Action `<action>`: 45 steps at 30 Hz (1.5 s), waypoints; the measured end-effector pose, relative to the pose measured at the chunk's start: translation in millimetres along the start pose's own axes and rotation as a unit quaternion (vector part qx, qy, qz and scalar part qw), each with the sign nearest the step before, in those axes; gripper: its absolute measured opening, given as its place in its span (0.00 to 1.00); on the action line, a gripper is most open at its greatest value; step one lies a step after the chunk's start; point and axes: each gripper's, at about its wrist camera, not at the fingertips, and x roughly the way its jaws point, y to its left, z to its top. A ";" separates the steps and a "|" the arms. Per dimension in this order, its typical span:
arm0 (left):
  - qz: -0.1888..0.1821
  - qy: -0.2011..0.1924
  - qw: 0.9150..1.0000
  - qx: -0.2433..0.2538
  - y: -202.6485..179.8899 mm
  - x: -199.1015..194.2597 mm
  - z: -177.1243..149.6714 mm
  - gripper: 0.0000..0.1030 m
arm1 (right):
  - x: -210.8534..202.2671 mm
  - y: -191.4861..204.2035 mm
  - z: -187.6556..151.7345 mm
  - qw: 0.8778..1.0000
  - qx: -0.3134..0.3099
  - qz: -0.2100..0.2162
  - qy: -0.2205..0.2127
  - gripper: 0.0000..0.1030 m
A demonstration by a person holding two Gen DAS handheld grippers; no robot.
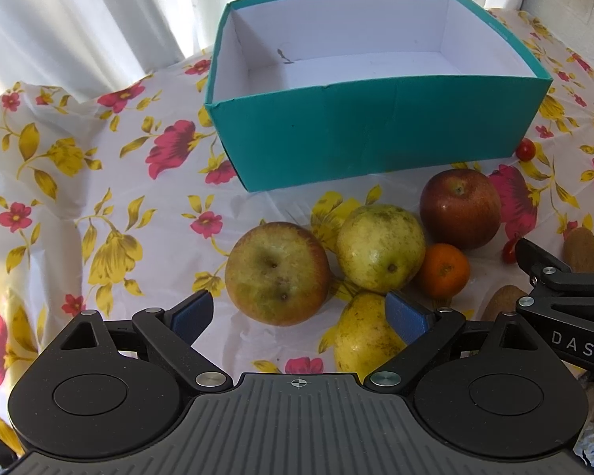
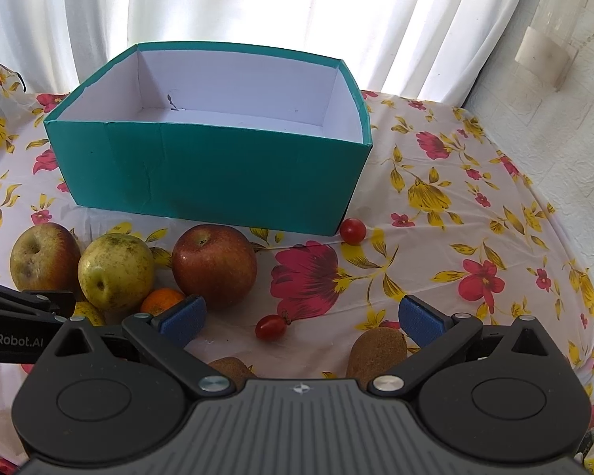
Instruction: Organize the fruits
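Observation:
A teal box [image 1: 376, 130] with a white inside stands empty at the back, also in the right wrist view [image 2: 217, 174]. In front lie a yellow-red apple [image 1: 277, 273], a green apple [image 1: 380, 247], a red apple [image 1: 459, 208], a tangerine [image 1: 442, 269] and a yellow pear [image 1: 360, 336]. My left gripper [image 1: 299, 314] is open, just short of the yellow-red apple. My right gripper [image 2: 301, 316] is open over a cherry tomato [image 2: 271, 326], with two kiwis [image 2: 378, 350] [image 2: 229, 368] below it. The red apple [image 2: 214, 265] lies ahead to its left.
A second cherry tomato [image 2: 353, 230] sits by the box's right front corner. The flowered tablecloth [image 2: 455, 237] covers a round table that drops off at the right. White curtains [image 2: 257, 0] hang behind. The right gripper's body [image 1: 566, 297] shows at the left view's right edge.

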 end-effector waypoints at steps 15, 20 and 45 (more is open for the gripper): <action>-0.002 0.001 1.000 0.000 0.6 1.5 -0.4 0.94 | 0.3 -0.8 -1.1 1.000 -0.001 -0.001 -0.001 1.00; -0.004 0.002 1.000 0.000 1.0 1.6 -1.4 0.94 | -0.2 -0.8 -1.6 1.000 -0.002 -0.002 -0.001 1.00; -0.008 0.002 1.000 0.005 -0.6 0.8 -2.0 0.94 | -3.2 -1.8 -3.8 1.000 -0.001 -0.005 0.000 1.00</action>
